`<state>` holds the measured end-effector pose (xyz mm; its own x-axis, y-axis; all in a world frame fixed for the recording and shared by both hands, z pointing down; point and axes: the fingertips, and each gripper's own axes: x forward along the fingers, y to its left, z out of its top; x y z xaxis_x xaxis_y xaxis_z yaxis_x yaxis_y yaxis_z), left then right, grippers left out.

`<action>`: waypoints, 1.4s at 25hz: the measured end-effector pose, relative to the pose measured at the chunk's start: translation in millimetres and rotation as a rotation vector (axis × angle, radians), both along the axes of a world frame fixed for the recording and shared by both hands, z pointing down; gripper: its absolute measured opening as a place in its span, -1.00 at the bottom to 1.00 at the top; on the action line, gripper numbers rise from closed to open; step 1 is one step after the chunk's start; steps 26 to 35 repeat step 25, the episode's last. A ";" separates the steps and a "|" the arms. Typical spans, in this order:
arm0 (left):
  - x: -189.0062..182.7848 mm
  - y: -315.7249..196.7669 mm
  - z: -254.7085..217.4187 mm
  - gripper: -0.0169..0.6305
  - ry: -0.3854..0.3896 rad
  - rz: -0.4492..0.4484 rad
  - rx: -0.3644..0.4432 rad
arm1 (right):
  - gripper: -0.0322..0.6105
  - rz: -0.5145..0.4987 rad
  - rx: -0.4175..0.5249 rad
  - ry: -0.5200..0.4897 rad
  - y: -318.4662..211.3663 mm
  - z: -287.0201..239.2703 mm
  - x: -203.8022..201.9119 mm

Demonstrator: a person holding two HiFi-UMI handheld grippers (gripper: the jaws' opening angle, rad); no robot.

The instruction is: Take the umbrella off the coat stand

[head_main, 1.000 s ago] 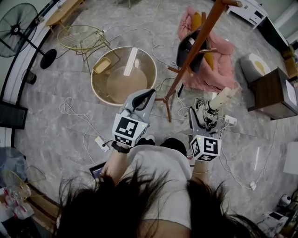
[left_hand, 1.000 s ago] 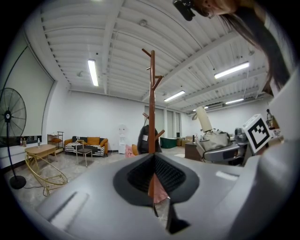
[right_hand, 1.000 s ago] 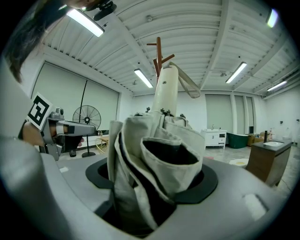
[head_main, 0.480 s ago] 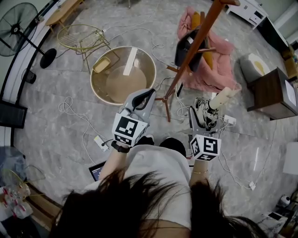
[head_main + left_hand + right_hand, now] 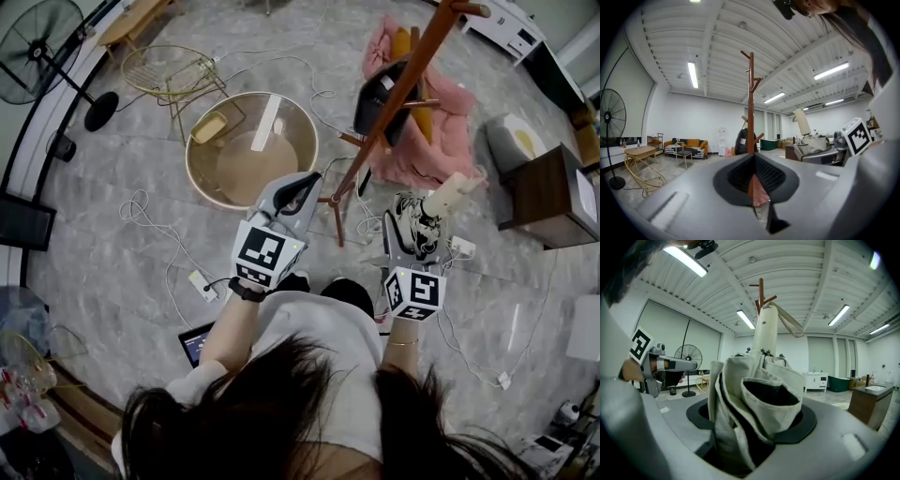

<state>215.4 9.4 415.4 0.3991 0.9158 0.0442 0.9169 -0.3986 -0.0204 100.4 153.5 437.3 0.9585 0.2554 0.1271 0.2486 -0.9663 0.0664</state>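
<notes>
A folded beige umbrella (image 5: 413, 232) with a pale cylindrical handle (image 5: 450, 195) is clamped in my right gripper (image 5: 410, 246), just right of the coat stand's base. In the right gripper view the umbrella's fabric (image 5: 759, 390) fills the jaws and its handle (image 5: 767, 333) points up and away. The brown wooden coat stand (image 5: 394, 103) rises ahead between both hands, with a black garment (image 5: 380, 101) hanging on it. My left gripper (image 5: 302, 187) is shut and empty, level, left of the stand's pole (image 5: 751, 103).
A round glass table (image 5: 202, 173) stands left of the stand, with a wire chair (image 5: 169, 75) and a floor fan (image 5: 37, 47) beyond. A pink cloth heap (image 5: 441, 141) lies behind the stand, a dark cabinet (image 5: 553, 192) at right. Cables and a power strip (image 5: 202, 286) cross the floor.
The left gripper has edged slightly forward toward the stand. The right gripper keeps still with the umbrella in it.
</notes>
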 end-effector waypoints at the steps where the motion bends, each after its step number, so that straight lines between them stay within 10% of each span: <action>1: 0.7 -1.2 1.0 -0.77 0.002 -0.003 0.003 | 0.10 -0.003 -0.001 0.000 -0.7 -0.4 0.6; 35: 9.3 -12.8 0.9 -0.77 0.003 -0.025 0.004 | 0.10 -0.016 0.007 -0.013 -7.7 0.8 5.8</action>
